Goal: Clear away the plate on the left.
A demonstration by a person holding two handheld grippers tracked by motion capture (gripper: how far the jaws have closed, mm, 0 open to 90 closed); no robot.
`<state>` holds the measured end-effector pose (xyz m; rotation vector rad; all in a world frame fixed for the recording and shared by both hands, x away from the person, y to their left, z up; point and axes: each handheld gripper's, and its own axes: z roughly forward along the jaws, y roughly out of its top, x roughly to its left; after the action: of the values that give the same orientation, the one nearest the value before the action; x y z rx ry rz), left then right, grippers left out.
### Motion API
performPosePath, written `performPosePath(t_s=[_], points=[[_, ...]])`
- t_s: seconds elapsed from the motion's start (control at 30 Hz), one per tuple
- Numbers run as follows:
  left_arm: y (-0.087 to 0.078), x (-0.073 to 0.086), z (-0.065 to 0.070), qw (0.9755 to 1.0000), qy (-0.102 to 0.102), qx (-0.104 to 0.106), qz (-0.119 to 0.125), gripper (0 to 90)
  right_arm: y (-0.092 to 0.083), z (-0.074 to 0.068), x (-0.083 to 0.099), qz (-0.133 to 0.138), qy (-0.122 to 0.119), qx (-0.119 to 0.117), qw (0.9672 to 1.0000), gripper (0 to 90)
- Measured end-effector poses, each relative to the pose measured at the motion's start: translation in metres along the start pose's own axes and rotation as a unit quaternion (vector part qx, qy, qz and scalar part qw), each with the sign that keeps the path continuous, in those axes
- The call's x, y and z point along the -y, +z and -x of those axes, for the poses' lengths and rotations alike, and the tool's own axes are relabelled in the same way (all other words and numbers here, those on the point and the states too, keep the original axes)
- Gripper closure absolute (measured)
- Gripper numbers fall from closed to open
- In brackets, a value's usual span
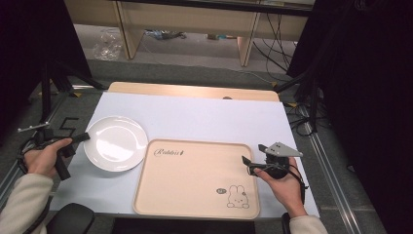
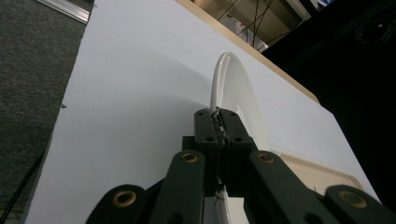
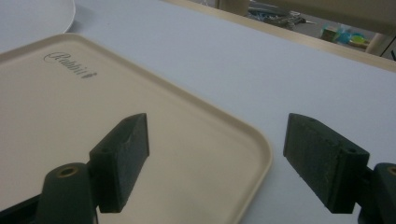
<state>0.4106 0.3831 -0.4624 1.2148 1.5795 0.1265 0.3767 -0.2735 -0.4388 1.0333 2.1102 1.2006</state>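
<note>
left gripper [image 1: 84, 137] is pinching plate [image 1: 116, 143] rim, left-centre | right gripper [image 3: 215, 158] is hanging open over tray [image 1: 195, 204] corner | plate probably heading trayward, not moved yet

A round, glossy white ceramic plate [image 1: 117, 143] lies flat and empty on the white table [image 1: 204, 117], near its left edge. Its left rim is pinched in the left tool [image 2: 219, 122]. Its right rim sits just beside the beige plastic tray [image 1: 195, 180].
</note>
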Motion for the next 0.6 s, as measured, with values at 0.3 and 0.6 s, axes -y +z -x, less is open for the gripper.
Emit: performPosePath(t_s=[0.3, 0.6], points=[[-0.0042, -0.0024, 0.0024, 0.9999, 0.001, 0.002, 0.014, 86.8, 0.0001, -0.0001, 0.0001, -0.001, 0.0, -0.002, 1.0, 23.3], [-0.0098, -0.0058, 0.0076, 0.9994, 0.009, 0.008, 0.033, 86.8, 0.0001, -0.0001, 0.0001, -0.002, 0.0, -0.002, 1.0, 23.3]])
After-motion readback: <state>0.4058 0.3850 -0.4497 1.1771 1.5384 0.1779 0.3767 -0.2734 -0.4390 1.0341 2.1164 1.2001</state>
